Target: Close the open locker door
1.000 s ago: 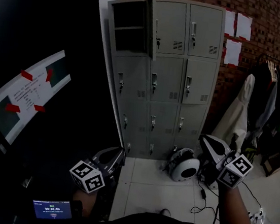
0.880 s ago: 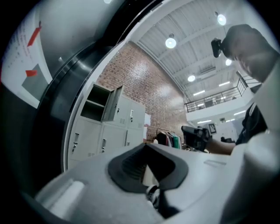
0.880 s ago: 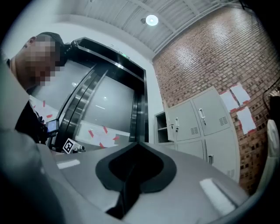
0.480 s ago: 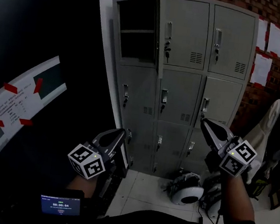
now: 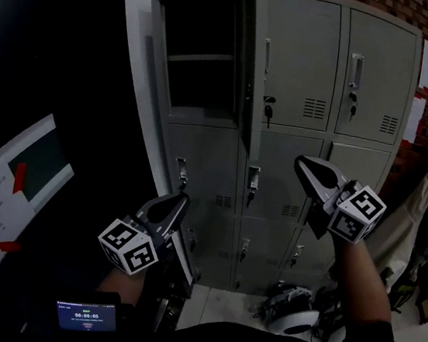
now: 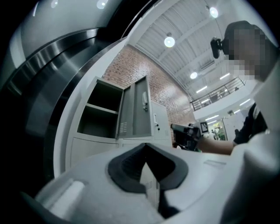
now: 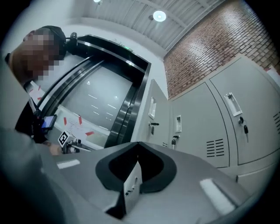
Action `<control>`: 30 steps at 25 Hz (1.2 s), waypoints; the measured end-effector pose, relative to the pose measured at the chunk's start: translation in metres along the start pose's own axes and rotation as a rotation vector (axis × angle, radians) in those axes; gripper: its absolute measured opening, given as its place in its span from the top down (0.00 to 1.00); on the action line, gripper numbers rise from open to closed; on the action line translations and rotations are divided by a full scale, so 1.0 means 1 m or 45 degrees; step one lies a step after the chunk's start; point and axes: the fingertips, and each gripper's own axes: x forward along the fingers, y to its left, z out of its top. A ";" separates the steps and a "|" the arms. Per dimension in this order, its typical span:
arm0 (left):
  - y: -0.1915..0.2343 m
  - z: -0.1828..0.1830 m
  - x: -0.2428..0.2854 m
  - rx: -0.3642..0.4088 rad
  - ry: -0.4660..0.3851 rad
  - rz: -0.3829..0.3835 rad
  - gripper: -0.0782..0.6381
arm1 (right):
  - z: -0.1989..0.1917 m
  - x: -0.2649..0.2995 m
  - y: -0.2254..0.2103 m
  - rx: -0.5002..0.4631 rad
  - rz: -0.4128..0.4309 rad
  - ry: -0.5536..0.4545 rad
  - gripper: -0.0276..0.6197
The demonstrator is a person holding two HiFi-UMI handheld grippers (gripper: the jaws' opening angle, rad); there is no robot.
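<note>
A grey bank of lockers (image 5: 312,140) stands against a brick wall. Its top-left door (image 5: 249,61) is swung out toward me, and the compartment (image 5: 201,59) behind it holds one shelf. My right gripper (image 5: 302,165) is raised in front of the middle row, to the right of and below the open door, apart from it, with its jaws shut on nothing. My left gripper (image 5: 180,199) is lower, below the open compartment, also shut and empty. The left gripper view shows the open door (image 6: 133,111) ahead. In the right gripper view the door (image 7: 153,114) is nearly edge-on.
A dark glossy panel with a taped paper sheet (image 5: 2,205) runs along the left. A white round helmet-like object (image 5: 292,319) and cables lie on the floor by the locker base. Hanging clothes (image 5: 419,213) are at the right. A small timer screen (image 5: 87,316) sits by my left arm.
The lockers have grown larger in view and the open door is nearer. Both grippers have risen, the right one up to the middle row of doors.
</note>
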 end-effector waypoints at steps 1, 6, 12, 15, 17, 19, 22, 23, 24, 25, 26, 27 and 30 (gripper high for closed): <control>0.008 0.000 0.009 0.004 0.002 -0.011 0.89 | -0.002 0.013 -0.012 -0.013 0.003 -0.001 0.96; 0.029 -0.007 0.052 0.042 -0.009 0.002 0.89 | -0.019 0.066 -0.050 -0.045 0.116 -0.005 0.96; 0.035 -0.021 0.078 0.031 -0.054 0.148 0.89 | -0.018 0.109 -0.050 -0.072 0.378 -0.056 0.96; 0.044 -0.020 0.074 0.040 -0.062 0.206 0.89 | -0.015 0.124 -0.039 -0.094 0.470 -0.082 0.96; 0.052 -0.018 0.069 0.040 -0.070 0.226 0.89 | -0.013 0.133 -0.030 -0.111 0.510 -0.100 0.96; 0.062 -0.016 0.063 0.044 -0.074 0.228 0.89 | -0.014 0.144 -0.020 -0.136 0.529 -0.108 0.96; 0.078 -0.011 0.053 0.046 -0.086 0.221 0.89 | -0.020 0.167 -0.005 -0.163 0.535 -0.104 0.96; 0.083 -0.008 0.050 0.049 -0.090 0.217 0.89 | -0.022 0.176 0.000 -0.169 0.537 -0.101 0.96; 0.088 -0.006 0.046 0.052 -0.092 0.212 0.89 | -0.024 0.185 0.004 -0.176 0.536 -0.097 0.96; 0.093 -0.005 0.043 0.054 -0.094 0.207 0.89 | -0.026 0.194 0.007 -0.183 0.531 -0.092 0.96; 0.098 -0.004 0.040 0.054 -0.096 0.201 0.89 | -0.029 0.203 0.010 -0.189 0.523 -0.086 0.96; 0.104 -0.003 0.036 0.054 -0.097 0.197 0.89 | -0.032 0.212 0.012 -0.193 0.513 -0.080 0.96; 0.123 -0.001 0.028 0.052 -0.097 0.187 0.89 | -0.042 0.241 0.016 -0.198 0.488 -0.056 0.96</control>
